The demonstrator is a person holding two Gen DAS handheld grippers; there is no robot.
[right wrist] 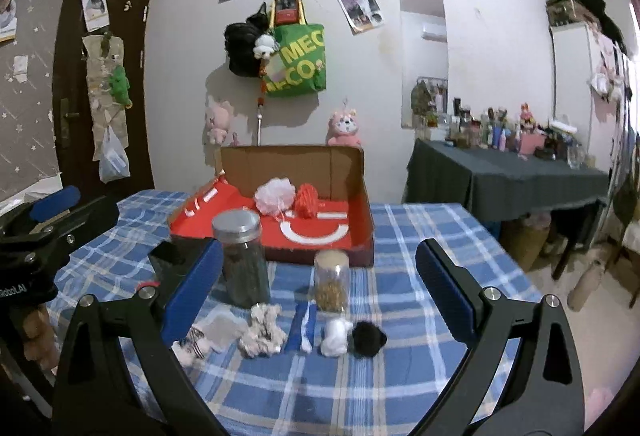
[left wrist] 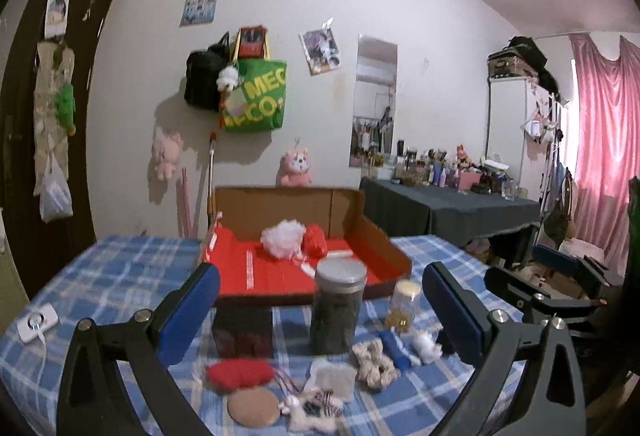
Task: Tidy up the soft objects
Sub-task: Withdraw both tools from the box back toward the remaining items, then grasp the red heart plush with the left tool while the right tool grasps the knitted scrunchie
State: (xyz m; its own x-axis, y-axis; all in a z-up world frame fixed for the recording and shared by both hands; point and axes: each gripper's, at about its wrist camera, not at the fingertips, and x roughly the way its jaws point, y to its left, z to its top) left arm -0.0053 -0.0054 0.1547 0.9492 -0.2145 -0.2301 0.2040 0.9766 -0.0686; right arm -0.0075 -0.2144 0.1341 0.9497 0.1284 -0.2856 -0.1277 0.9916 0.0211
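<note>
Soft objects lie in a loose row on the blue plaid tablecloth (right wrist: 420,236), on the near side of the open cardboard box (right wrist: 360,196), which serves as landmark throughout. Inside the box, on its red lining, rest a white mesh pouf (right wrist: 274,196) and, touching it on the right, a red yarn ball (right wrist: 306,201). Directly before the box's near wall stand two hard items: a tall dark jar with a metal lid (right wrist: 240,260) and, to its right, a smaller clear jar with a pale lid (right wrist: 331,282).

Nearer than the jars, left to right in the right wrist view: a striped fuzzy piece (right wrist: 194,346), a pale grey pad (right wrist: 222,328), a beige scrunchie (right wrist: 262,330), a blue-and-white folded item (right wrist: 302,328), a white soft lump (right wrist: 335,336) and, touching it, a black pompom (right wrist: 368,338). The left wrist view adds, nearer still and left of the box's midline, a red knitted piece (left wrist: 239,374) and a round tan puff (left wrist: 253,406), with a dark block (left wrist: 243,332) close before the box.

Left gripper (left wrist: 320,312): jaws spread wide, nothing between the blue pads. Right gripper (right wrist: 319,290): likewise wide and empty, held above the row; neither touches any object.
</note>
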